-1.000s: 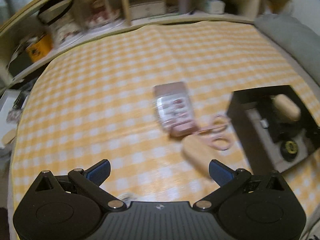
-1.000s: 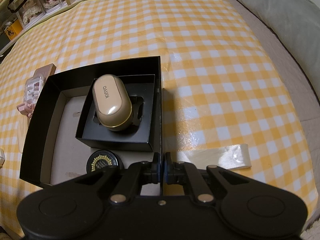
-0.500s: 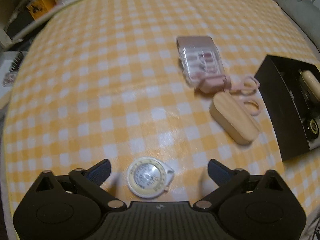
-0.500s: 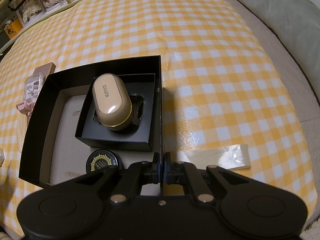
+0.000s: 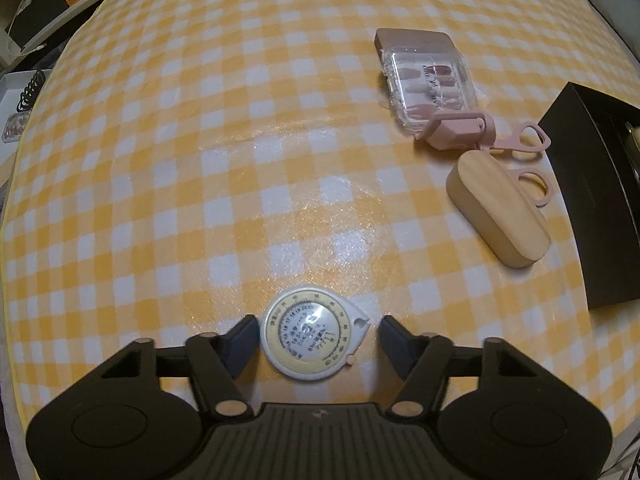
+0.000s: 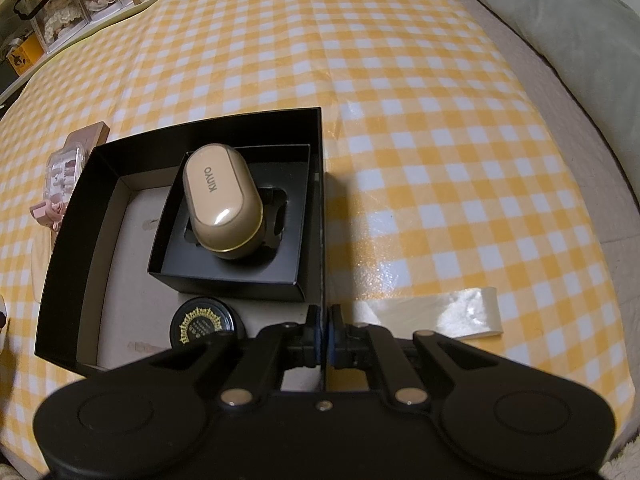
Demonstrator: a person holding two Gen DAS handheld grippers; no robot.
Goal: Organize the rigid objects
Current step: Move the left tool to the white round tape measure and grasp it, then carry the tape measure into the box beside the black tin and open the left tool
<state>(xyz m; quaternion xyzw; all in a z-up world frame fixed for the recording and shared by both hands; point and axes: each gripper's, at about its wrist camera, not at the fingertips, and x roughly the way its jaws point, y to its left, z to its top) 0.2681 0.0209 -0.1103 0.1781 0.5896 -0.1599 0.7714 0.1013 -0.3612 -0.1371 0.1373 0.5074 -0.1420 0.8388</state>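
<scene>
My left gripper (image 5: 314, 334) is open, with a round white and yellow tape measure (image 5: 314, 338) lying on the checked cloth between its fingers; the left pad (image 5: 242, 338) is close beside it, the right one stands apart. A wooden oval case (image 5: 500, 214), pink scissors (image 5: 520, 156) and a clear box of press-on nails (image 5: 430, 80) lie further right. My right gripper (image 6: 323, 336) is shut on the right wall of the black box (image 6: 322, 200). Inside the box are a beige oval case (image 6: 220, 206) in a smaller black tray (image 6: 230, 278) and a round black tin (image 6: 202, 322).
A strip of clear tape (image 6: 440, 312) lies on the cloth right of the box. A grey cushion (image 6: 560, 28) sits at the far right. Shelves with clutter (image 6: 60, 20) run along the far left edge. The black box's outer wall (image 5: 592, 200) shows in the left wrist view.
My left gripper has moved down and forward over the tape measure, and its fingers have narrowed around it. The right gripper and the black box have stayed put.
</scene>
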